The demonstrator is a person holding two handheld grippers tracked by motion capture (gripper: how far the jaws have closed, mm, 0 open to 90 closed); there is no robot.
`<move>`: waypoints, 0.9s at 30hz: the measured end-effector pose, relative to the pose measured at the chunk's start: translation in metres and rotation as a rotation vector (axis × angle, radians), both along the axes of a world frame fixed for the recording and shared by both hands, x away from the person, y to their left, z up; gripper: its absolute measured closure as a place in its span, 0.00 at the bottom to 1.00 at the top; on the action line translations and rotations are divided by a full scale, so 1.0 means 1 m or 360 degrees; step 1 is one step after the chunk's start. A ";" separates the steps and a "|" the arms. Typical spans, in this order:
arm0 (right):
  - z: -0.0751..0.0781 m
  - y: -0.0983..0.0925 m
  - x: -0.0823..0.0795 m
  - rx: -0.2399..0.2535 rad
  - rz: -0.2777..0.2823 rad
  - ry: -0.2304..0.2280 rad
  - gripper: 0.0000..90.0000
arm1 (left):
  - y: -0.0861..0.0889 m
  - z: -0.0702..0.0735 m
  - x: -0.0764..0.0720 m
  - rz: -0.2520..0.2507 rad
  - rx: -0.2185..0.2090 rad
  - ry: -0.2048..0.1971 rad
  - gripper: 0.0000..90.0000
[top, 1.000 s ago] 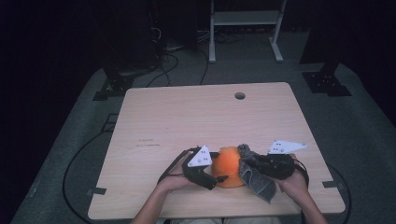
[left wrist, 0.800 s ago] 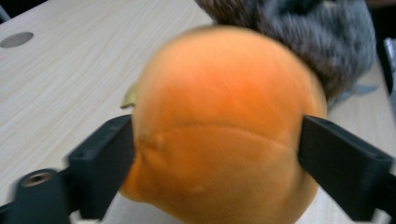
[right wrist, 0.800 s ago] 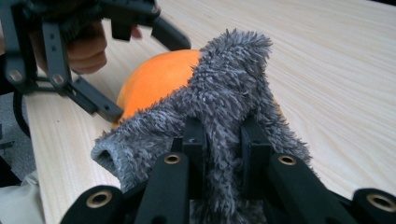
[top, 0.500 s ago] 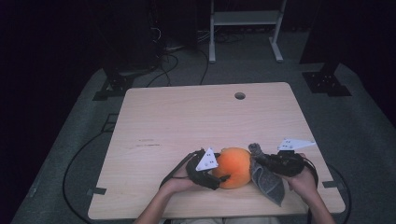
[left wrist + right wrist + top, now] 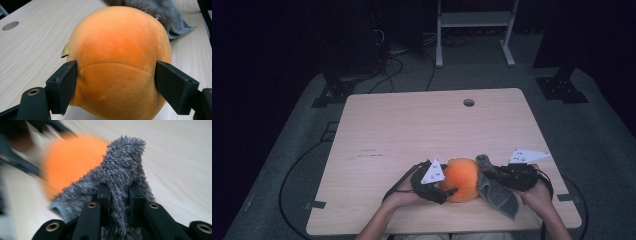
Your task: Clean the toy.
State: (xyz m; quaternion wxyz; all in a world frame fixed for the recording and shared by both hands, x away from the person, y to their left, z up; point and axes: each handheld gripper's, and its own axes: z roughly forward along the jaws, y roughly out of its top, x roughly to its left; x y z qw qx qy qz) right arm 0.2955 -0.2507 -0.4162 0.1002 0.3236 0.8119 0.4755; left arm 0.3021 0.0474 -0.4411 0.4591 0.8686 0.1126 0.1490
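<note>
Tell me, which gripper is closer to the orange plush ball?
Left. The left gripper has its jaws on both sides of the orange plush ball, gripping it. The right gripper sits just beside the ball, clamped on the grey fuzzy cloth.

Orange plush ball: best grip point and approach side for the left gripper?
Across its widest middle, level, from the person's side. The orange plush ball is round and soft and sits on the table; the left gripper already presses both flanks. The grey cloth blocks the right side.

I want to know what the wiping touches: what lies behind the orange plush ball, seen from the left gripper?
Behind the orange plush ball lies the grey fuzzy cloth, against its far side. The ball covers the rest of the cloth.
</note>
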 end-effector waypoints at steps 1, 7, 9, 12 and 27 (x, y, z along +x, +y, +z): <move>0.005 0.005 -0.003 0.0017 0.0036 -0.0034 0.83 | 0.000 0.000 0.000 -0.0001 0.0000 -0.0003 0.23; 0.007 0.026 -0.008 -0.0112 0.0109 -0.0102 0.83 | 0.000 0.000 -0.002 -0.0010 0.0002 -0.0006 0.23; 0.003 0.019 -0.005 -0.0140 0.0060 -0.0093 0.83 | -0.001 0.000 -0.002 -0.0017 -0.0007 -0.0009 0.22; 0.001 0.012 -0.006 -0.0201 -0.0013 -0.0081 0.83 | -0.002 0.001 -0.002 -0.0020 0.0003 -0.0012 0.22; 0.004 0.025 -0.019 -0.0150 0.0143 -0.0139 0.83 | -0.001 0.017 0.003 -0.0002 0.0003 0.0044 0.11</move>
